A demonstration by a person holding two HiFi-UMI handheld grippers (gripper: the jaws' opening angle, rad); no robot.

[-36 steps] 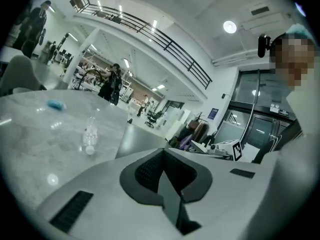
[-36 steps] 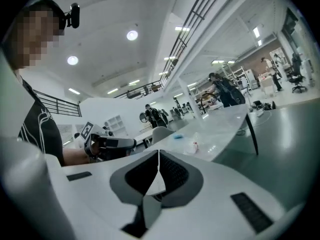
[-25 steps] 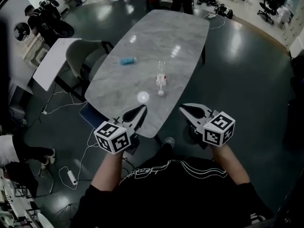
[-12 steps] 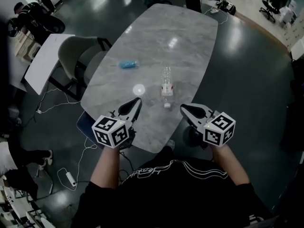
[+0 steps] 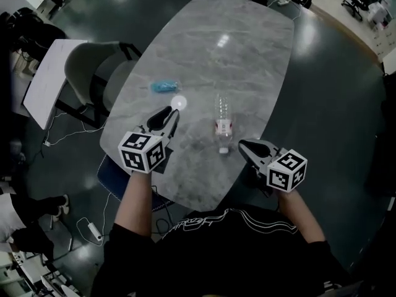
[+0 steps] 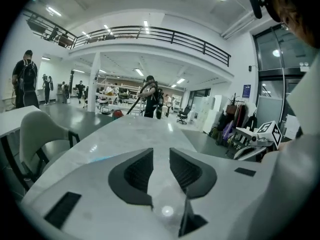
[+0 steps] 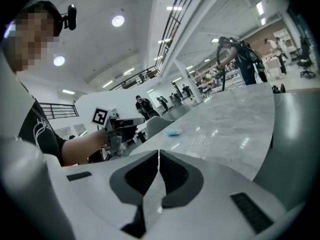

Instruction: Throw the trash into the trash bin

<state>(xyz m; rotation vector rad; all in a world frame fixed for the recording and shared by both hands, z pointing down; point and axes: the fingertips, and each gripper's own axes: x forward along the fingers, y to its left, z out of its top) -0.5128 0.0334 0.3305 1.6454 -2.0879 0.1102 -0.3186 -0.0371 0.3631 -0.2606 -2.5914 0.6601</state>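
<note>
On the grey marble table (image 5: 247,60) lie a crumpled blue scrap (image 5: 164,86), a small white round piece (image 5: 179,102) and a clear plastic bottle (image 5: 223,117) with a red label, its white cap end toward me. My left gripper (image 5: 168,112) hovers just short of the white piece. Its jaws have just been opening, and a narrow empty gap shows between them in the left gripper view (image 6: 161,152). My right gripper (image 5: 242,144) is near the bottle's cap end, to its right, with its tips together and empty (image 7: 159,152). The blue scrap (image 7: 174,132) also shows there.
A pale chair (image 5: 90,73) and a white board (image 5: 46,82) stand left of the table. A blue seat (image 5: 114,166) is tucked under the near left edge. Cables lie on the dark floor (image 5: 86,228). People stand far behind the table (image 6: 149,96).
Both grippers have moved forward over the table toward the items. The left one has gone from the table's near edge to just behind the white piece; the right has neared the bottle.
</note>
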